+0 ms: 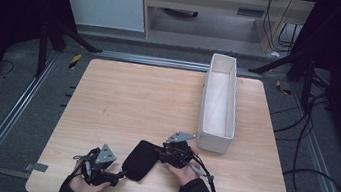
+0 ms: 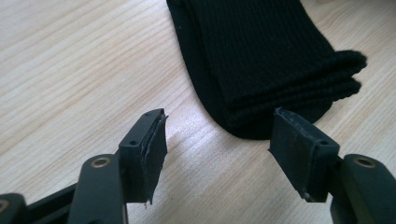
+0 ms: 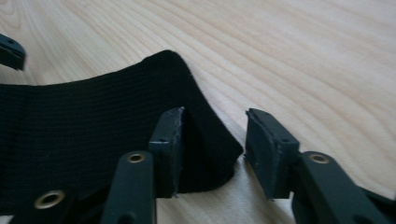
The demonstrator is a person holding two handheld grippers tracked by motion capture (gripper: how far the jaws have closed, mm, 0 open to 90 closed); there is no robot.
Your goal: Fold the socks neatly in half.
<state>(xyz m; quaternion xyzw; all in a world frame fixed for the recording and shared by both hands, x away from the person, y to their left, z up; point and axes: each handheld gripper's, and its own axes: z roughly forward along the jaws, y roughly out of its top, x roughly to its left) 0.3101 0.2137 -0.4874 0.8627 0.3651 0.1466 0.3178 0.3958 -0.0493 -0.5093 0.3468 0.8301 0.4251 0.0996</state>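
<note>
The left gripper (image 1: 119,173), jaws wide and empty, sits at the folded black sock's (image 1: 142,160) seven o'clock end. The right gripper (image 1: 164,153) at its two o'clock corner stands part-open, pads apart from the cloth — likely placed to lift both ends toward the white box (image 1: 213,141) farther off at one o'clock.

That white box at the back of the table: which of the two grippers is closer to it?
The right. The right gripper sits at the far end of the black cloth, just short of the near end of the white box. The left gripper is at the cloth's near end, farther away.

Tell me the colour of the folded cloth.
Black, finely ribbed knit cloth; left gripper view shows it best.
</note>
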